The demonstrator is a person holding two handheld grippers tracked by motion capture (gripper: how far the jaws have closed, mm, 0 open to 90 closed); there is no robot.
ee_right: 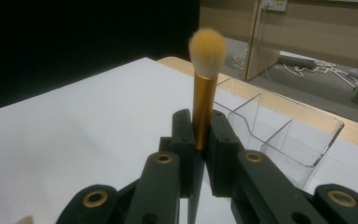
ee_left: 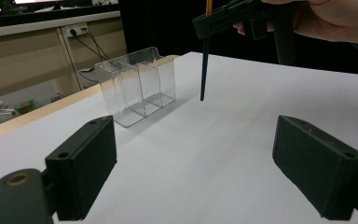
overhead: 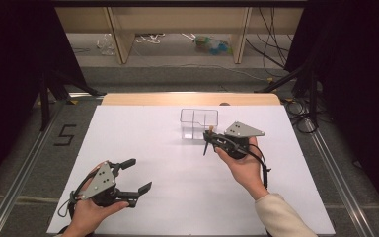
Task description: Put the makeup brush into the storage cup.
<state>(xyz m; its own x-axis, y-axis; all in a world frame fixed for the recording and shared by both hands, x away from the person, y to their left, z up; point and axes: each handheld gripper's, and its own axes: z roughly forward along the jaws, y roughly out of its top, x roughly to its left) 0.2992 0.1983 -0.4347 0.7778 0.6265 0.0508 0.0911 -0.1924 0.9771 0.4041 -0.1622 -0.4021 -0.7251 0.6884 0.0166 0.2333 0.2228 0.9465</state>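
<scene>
At frame centre, the right gripper (overhead: 208,138) clamps a makeup brush (ee_right: 204,84) beside the clear organizer (overhead: 199,123); lower left, the left gripper (overhead: 137,174) gapes.

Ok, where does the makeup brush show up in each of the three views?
High view: the makeup brush sits right of centre, clamped in the right hand-held gripper, just below the clear organizer.
Left gripper view: top centre, its dark handle hanging down, right of the organizer.
Right gripper view: centre, bristles up, organizer at right.
Shared landmark: the clear organizer.
</scene>
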